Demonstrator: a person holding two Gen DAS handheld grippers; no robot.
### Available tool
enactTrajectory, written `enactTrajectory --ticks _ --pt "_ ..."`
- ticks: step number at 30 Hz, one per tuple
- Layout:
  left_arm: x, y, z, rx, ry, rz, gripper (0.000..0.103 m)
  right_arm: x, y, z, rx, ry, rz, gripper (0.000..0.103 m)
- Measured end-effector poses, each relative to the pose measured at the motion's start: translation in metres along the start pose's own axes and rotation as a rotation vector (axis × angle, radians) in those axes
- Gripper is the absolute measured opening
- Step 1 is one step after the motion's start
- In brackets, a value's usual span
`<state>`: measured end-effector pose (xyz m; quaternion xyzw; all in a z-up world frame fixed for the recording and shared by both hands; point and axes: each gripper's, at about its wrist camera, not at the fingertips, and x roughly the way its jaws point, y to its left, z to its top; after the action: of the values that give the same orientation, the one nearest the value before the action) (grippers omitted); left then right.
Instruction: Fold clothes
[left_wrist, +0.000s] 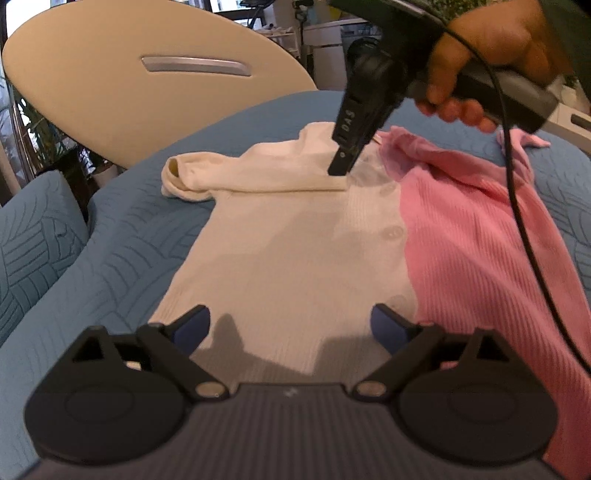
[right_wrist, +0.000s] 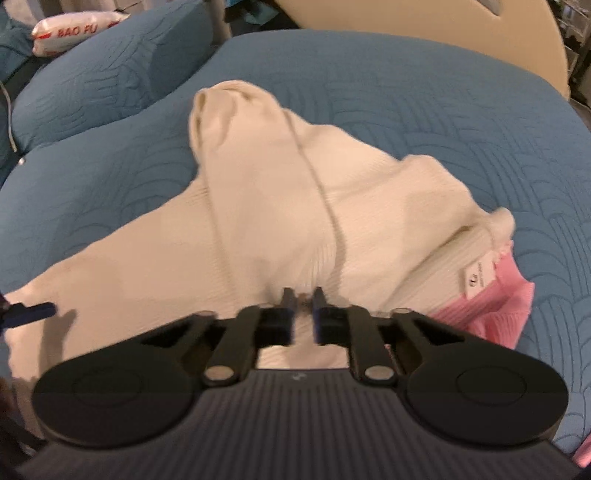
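- Cardigan (left_wrist: 295, 258), half cream, half pink, buttoned, lies flat on the blue quilted bed (left_wrist: 122, 236).
- Cream sleeve (right_wrist: 255, 177) is folded across the cardigan's chest.
- Right gripper (right_wrist: 303, 301): fingers pinched shut on cream fabric by the sleeve fold, near the cardigan's collar.
- Left gripper (left_wrist: 291, 325): fingers spread wide over the cardigan's cream hem, gripping nothing.
- Beige headboard (left_wrist: 147, 74) beyond the cardigan's collar.

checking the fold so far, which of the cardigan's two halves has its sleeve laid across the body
The cream-white ribbed half: its sleeve lies folded across the chest, where the right gripper pinches the fabric. The pink ribbed half lies rumpled, no sleeve folded over.
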<state>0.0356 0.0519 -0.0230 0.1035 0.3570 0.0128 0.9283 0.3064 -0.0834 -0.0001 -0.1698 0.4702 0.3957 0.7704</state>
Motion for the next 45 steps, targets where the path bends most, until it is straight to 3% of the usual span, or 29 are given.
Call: enactTrajectory --ticks 4,8,12,16,22,30,33,36,42,44,45 --pt "0.001 0.0 0.0 0.002 0.0 0.004 0.097 -0.041 0.028 0.025 -0.038 -0.124 0.042 0.009" --pt "0.0 0.0 0.0 0.004 0.0 0.011 0.098 -0.111 0.088 0.069 -0.141 -0.292 0.151 0.009" --pt "0.001 0.0 -0.001 0.0 -0.001 0.011 0.098 -0.149 0.153 0.103 -0.285 -0.346 0.215 0.009" --pt "0.001 0.001 -0.002 -0.005 -0.001 0.012 0.098 -0.155 0.229 0.124 -0.459 -0.309 0.245 0.009" --pt "0.0 0.001 -0.002 -0.006 0.001 0.008 0.099 -0.12 0.316 0.116 -0.691 -0.132 0.244 0.009" --pt "0.002 0.002 -0.002 -0.004 0.002 0.006 0.1 -0.095 0.355 0.096 -0.759 -0.053 0.256 0.009" --pt "-0.001 -0.001 -0.002 0.015 0.001 0.01 0.101 -0.091 0.354 0.091 -0.786 -0.037 0.203 0.009" --pt "-0.004 -0.003 -0.002 0.03 -0.002 0.004 0.101 -0.096 0.332 0.107 -0.788 -0.048 0.099 0.009" --pt "-0.001 -0.001 -0.002 0.028 -0.005 -0.003 0.103 -0.094 0.271 0.182 -0.968 -0.045 -0.424 0.009" --pt "0.001 0.0 -0.002 0.022 -0.004 -0.008 0.103 -0.088 0.258 0.205 -1.056 -0.083 -0.611 0.009" --pt "0.001 0.001 -0.002 0.019 -0.004 -0.01 0.103 -0.086 0.256 0.21 -1.093 -0.107 -0.663 0.009"
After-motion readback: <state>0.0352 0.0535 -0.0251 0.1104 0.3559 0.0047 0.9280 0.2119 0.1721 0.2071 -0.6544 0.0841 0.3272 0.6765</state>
